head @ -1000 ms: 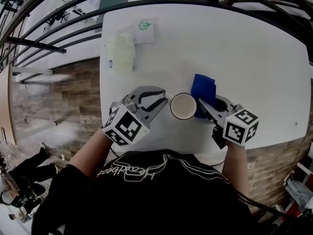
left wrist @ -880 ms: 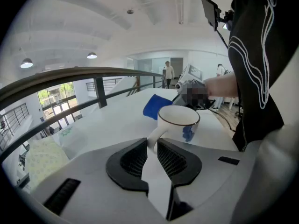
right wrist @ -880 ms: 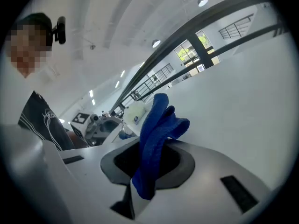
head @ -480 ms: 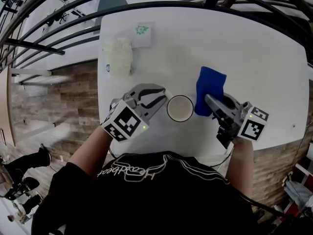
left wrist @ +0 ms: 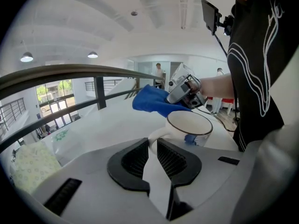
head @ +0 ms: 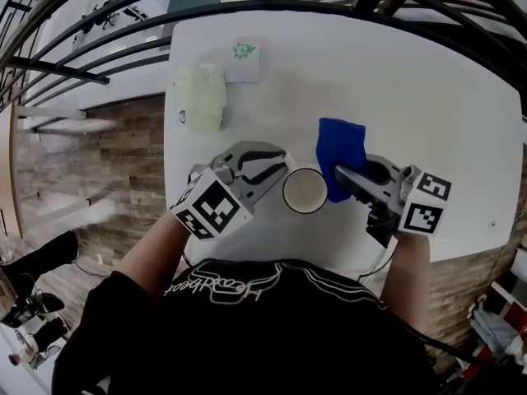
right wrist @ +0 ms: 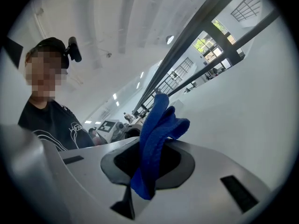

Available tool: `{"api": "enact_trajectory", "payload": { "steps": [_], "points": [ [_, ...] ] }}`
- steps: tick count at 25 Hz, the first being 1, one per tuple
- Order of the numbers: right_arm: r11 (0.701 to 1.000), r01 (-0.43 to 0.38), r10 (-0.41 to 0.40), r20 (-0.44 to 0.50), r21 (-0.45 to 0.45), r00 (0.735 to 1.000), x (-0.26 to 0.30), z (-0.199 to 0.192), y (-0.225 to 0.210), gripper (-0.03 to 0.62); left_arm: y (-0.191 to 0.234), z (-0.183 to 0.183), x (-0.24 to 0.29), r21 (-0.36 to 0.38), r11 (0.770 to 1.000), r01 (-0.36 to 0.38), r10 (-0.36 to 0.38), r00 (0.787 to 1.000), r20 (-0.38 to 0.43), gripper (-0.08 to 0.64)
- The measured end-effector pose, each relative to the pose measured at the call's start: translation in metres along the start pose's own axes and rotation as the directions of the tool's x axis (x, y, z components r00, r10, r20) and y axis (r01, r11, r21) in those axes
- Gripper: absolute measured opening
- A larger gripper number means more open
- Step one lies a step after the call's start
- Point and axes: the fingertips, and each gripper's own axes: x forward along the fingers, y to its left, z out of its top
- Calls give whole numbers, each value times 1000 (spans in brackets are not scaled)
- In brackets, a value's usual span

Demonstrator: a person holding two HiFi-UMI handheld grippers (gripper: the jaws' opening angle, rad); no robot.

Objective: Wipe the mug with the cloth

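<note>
A white mug [head: 305,191] with a dark rim stands on the white table [head: 428,97]. My left gripper [head: 278,168] is shut on its handle, and in the left gripper view the handle [left wrist: 155,138] sits pinched between the black pads [left wrist: 174,158] of that gripper [left wrist: 153,146], with the mug [left wrist: 189,125] just beyond. My right gripper [head: 339,176] is shut on a blue cloth [head: 340,148], held just right of the mug; whether it touches I cannot tell. In the right gripper view the cloth [right wrist: 156,134] stands folded between the jaws of the gripper [right wrist: 156,148].
A pale green patterned cloth [head: 202,95] and a white packet with a green mark [head: 243,57] lie at the table's far left. A black railing [head: 247,6] runs behind the table. The table's left edge [head: 169,138] drops to wooden flooring.
The right gripper swung out to the right with the blue cloth, then came back beside the mug, held a little higher. The left gripper and mug have hardly shifted.
</note>
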Motion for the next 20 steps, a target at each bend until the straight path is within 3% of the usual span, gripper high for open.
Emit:
{"api": "enact_trajectory", "payload": {
  "steps": [4, 9, 17, 20],
  "points": [
    [1000, -13, 13, -53, -2, 999, 12, -10, 0, 61, -2, -1, -2, 4, 1000, -2, 2, 1000, 5, 64],
    [999, 27, -24, -131, 17, 991, 25, -18, -9, 61, -1, 4, -3, 11, 1000, -19, 18, 1000, 13, 60],
    [988, 154, -154, -258, -23, 954, 38, -33, -23, 61, 0, 6, -7, -1, 1000, -10, 10, 1000, 25, 60],
    [979, 194, -204, -241, -66, 949, 36, -35, -28, 61, 0, 3, -11, -24, 1000, -2, 3, 999, 46, 61]
  ]
}}
